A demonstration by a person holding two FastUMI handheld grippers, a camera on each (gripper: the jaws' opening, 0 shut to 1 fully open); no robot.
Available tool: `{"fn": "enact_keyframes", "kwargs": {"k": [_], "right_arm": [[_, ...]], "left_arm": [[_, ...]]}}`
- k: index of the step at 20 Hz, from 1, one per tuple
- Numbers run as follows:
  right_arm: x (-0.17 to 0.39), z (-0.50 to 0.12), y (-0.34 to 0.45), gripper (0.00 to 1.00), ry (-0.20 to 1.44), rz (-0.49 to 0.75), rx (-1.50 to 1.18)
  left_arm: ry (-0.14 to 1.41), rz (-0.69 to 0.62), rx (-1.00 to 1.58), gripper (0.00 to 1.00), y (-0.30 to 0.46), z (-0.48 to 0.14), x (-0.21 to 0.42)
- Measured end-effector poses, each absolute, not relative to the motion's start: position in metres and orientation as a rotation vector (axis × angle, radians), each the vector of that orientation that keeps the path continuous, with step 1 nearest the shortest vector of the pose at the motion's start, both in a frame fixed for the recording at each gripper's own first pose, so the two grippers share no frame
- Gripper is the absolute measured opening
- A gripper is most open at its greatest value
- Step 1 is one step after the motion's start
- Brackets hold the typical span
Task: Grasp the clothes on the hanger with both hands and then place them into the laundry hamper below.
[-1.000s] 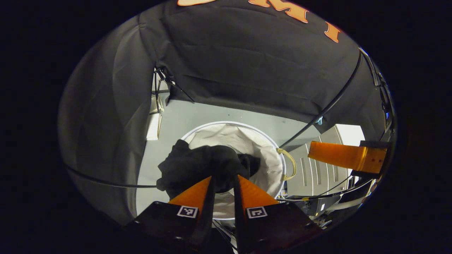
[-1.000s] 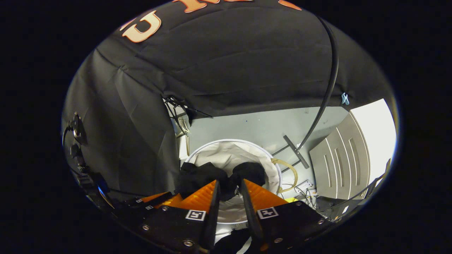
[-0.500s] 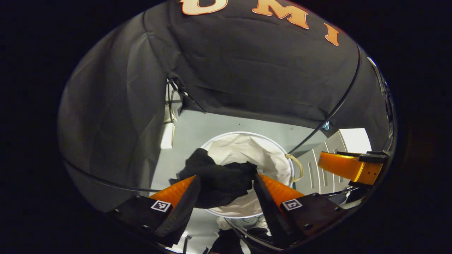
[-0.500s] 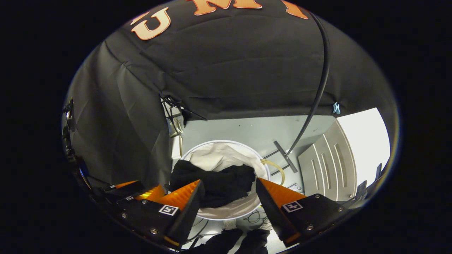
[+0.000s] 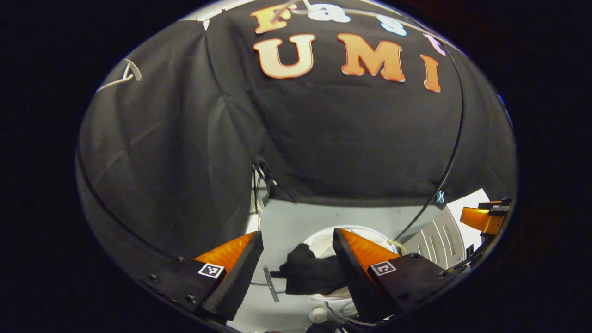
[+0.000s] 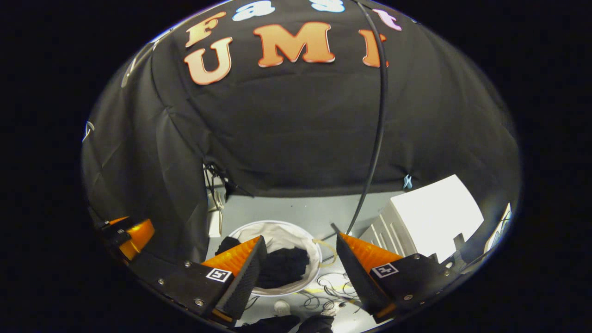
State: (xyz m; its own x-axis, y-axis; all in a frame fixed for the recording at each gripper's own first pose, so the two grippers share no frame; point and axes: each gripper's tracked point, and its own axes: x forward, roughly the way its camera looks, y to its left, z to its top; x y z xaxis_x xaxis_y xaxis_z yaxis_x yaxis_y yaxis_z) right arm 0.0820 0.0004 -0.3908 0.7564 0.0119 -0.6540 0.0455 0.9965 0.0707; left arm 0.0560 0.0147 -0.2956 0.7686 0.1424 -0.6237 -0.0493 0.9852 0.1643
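Jaws of both grippers gape empty above the clothes (image 6: 282, 266) in the hamper (image 6: 296, 290).

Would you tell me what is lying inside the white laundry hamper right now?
A black garment lies bunched inside the hamper, one part draped over its rim. Whatever lies beneath it is covered.

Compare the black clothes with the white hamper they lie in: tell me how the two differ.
The black clothes are dark and crumpled; the white hamper is pale, with a smooth round rim. The clothes are a loose heap, partly draped over the rim in the left gripper view, while the hamper stands open on the grey floor. The clothes are the contents, the hamper the container. Both look like soft fabric, and neither is held: each hand-held gripper is open.
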Motion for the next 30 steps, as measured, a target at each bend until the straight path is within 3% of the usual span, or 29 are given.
{"fn": "enact_keyframes", "kwargs": {"k": [17, 18, 22, 23, 24, 25, 30], "right_arm": [[0.057, -0.085, -0.031, 0.94, 0.188, -0.086, -0.033], [0.054, -0.072, -0.031, 1.00, 0.157, -0.090, -0.041], [0.039, -0.010, -0.032, 0.94, 0.038, -0.100, -0.044], [0.031, 0.007, -0.033, 1.00, 0.011, -0.101, -0.044], [0.026, 0.019, -0.034, 1.00, -0.010, -0.106, -0.048], [0.023, 0.027, -0.036, 0.94, -0.026, -0.113, -0.057], [0.009, 0.045, -0.038, 0.94, -0.077, -0.129, -0.081]], "left_arm": [[0.098, 0.052, 0.083, 0.98, 0.002, 0.027, 0.088], [0.078, 0.045, 0.079, 0.99, 0.001, 0.046, 0.085], [0.018, 0.041, 0.088, 0.99, 0.005, 0.081, 0.084], [-0.004, 0.041, 0.091, 0.99, 0.005, 0.091, 0.083], [-0.028, 0.039, 0.095, 0.99, 0.006, 0.101, 0.082], [-0.053, 0.034, 0.096, 0.99, 0.004, 0.109, 0.081], [-0.107, 0.019, 0.055, 0.96, 0.010, 0.128, 0.074]]}}
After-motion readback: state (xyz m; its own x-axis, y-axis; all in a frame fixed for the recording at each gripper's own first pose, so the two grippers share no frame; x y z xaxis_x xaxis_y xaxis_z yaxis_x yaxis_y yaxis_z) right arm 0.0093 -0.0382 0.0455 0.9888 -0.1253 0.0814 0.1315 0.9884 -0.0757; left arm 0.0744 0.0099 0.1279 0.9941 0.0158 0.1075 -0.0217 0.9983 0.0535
